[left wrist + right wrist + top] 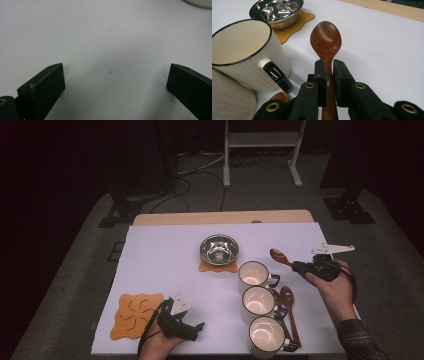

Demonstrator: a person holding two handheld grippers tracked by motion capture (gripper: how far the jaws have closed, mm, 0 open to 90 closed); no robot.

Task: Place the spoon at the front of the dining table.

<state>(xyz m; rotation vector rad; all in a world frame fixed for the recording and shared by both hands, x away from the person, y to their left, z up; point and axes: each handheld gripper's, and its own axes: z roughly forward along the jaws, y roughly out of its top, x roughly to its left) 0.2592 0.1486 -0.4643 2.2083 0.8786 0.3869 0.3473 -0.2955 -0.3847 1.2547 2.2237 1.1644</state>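
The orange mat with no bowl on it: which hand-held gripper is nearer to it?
Left. The left hand-held gripper sits just beside the empty orange mat; the right hand-held gripper is far across the table, past the mugs.

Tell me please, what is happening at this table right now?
A person works at a white table with tongs in each hand. The right tongs are shut on a wooden spoon, held above the table near the farthest of three cream mugs. Another spoon lies beside the mugs. The left tongs are open with nothing between them, low over the table near an orange mat. A steel bowl sits on a second orange mat.
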